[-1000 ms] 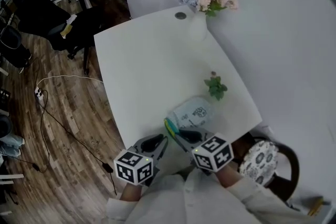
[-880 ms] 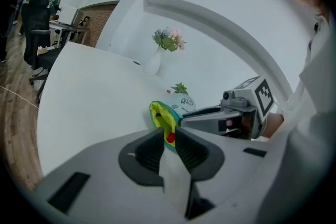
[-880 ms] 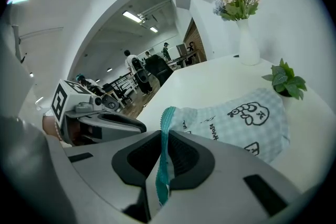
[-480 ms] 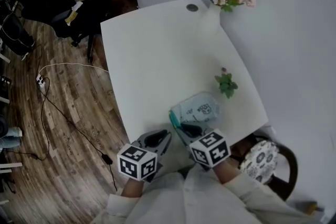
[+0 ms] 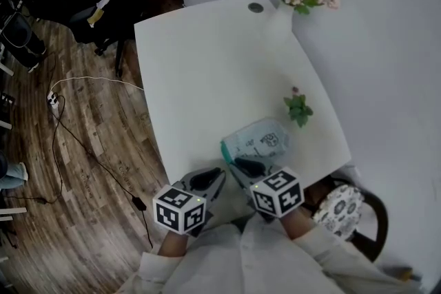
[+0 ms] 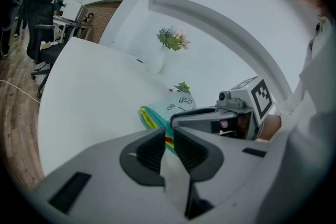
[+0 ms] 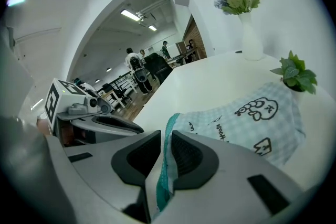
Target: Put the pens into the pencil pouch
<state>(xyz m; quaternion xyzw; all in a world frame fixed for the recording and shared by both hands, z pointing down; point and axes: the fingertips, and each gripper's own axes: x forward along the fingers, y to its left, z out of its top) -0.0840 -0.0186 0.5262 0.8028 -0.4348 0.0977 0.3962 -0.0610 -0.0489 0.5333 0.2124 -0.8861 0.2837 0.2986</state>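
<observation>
Pouch [image 5: 258,140] (pale check, teal rim) lies on the white table [image 5: 200,72] near its front edge, mouth toward the person. R claw [image 7: 167,134] is clamped on the teal rim: the fabric runs btwn its pads and hangs out on the near side. L claw [image 6: 169,132] sits just beside the R one, tips right at the pouch mouth. Its jaws have just been closing and stand a thin slit apart, w/ nothing seen btwn the pads. Just past those tips, coloured streaks [image 6: 146,117] (yellow, then red) show along the pouch's mouth; can't tell what they are. A small plant [image 5: 298,109] stands near the pouch's far end. A white vase [image 5: 279,21] w/ flowers is at the table's far corner.
</observation>
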